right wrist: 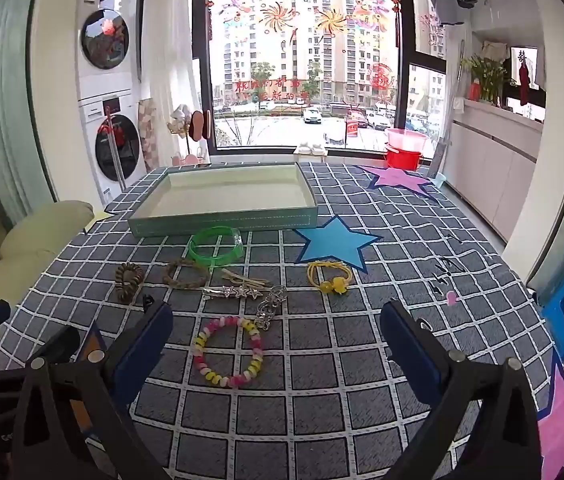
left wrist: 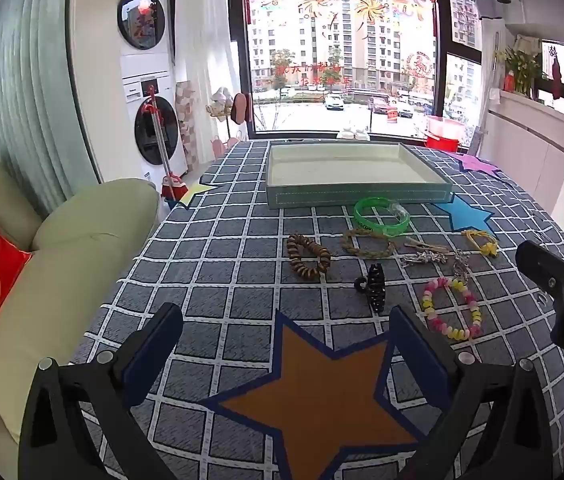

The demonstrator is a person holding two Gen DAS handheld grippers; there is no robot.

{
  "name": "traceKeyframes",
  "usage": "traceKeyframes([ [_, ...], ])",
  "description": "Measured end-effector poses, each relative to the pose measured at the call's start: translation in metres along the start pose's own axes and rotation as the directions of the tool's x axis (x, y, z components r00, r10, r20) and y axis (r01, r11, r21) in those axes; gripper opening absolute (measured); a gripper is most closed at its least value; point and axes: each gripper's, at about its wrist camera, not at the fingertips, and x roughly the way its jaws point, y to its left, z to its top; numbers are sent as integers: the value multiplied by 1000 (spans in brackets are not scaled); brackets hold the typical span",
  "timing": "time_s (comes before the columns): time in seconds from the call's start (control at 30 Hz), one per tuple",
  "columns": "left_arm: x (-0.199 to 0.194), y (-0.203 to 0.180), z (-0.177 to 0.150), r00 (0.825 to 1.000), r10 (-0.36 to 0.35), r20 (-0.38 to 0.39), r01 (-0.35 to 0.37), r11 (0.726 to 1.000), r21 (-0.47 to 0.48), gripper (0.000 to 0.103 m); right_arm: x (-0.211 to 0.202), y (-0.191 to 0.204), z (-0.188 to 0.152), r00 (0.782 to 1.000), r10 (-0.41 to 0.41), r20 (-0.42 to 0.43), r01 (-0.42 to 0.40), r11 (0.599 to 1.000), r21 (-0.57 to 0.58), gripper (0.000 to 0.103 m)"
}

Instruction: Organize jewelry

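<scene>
progress: none judged done, tray holds nothing | jewelry all on tablecloth near tray front: green bangle, bead bracelet, yellow tie, black claw clip | left gripper jaws spread, hold nothing | right gripper jaws spread, hold nothing

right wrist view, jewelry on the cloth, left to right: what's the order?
Brown bead bracelet → braided rope bracelet → green bangle → yellow hair tie. The clips, keychain and pink-yellow bracelet overlap in between, so I left them out.
</scene>
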Motion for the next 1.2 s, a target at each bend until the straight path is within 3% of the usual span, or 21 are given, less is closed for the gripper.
traceKeyframes([
  [0.4,-10,4,4,999,8,50,-7,1000,-21,103,-7,6,3,1000,-4,20,4,1000,-16,103],
  [1.2,-13,4,5,998,10,65,-9,1000,-24,103,-9,7,5,999,11,42,-10,1000,-21,103],
])
